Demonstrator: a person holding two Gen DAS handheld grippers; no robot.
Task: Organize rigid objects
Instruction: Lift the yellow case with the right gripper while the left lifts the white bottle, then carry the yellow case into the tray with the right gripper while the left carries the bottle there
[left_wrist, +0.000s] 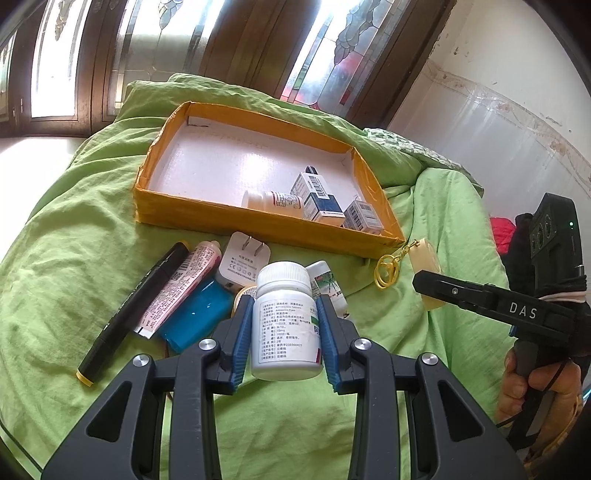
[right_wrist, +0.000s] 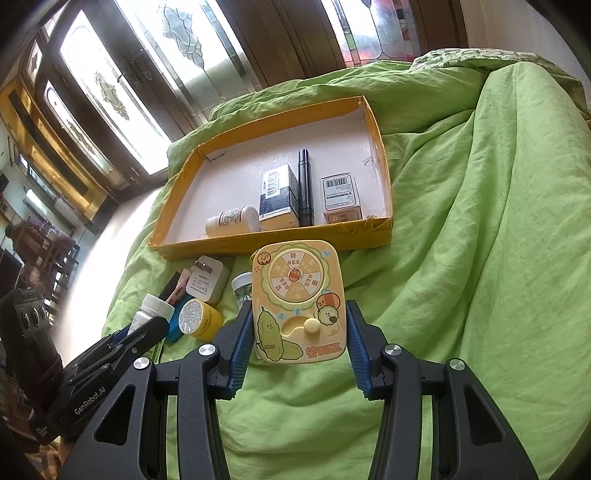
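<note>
Pill bottle (left_wrist: 285, 320): white, screw-capped, upright between the blue pads of my left gripper (left_wrist: 285, 317); both pads press its label, so I read this as a firm hold, and it sits clear of the heap beneath.
Toy case (right_wrist: 300, 302): pale yellow cartoon piece with a spinner dial, clamped flat-face-up in my right gripper (right_wrist: 300, 345); the left pad touches its edge, the right pad looks to meet the other edge though a sliver of gap may remain.
Tray (right_wrist: 384, 173): yellow-walled cardboard tray with white floor, lying on the green quilt (right_wrist: 480, 221) just beyond both grippers, so I take it as the destination.
Already in tray: a small bottle on its side (right_wrist: 232, 220), a dark-and-white carton (right_wrist: 279, 197), a black pen (right_wrist: 305, 184) and a second carton (right_wrist: 340, 197), all lined along the near wall; the far half of the floor is bare.
Heap on quilt: black marker (left_wrist: 135, 310), pink tube (left_wrist: 181, 288), blue block (left_wrist: 195, 317), white plug adapter (left_wrist: 243, 264), a yellow-capped jar (right_wrist: 199, 319), all touching or overlapping just before the tray.
Why held so: I judge both pieces are gripped by their narrow sides so they can be set down without tipping.
Next: carrying each over the near wall; the risk is knocking the standing cartons.
</note>
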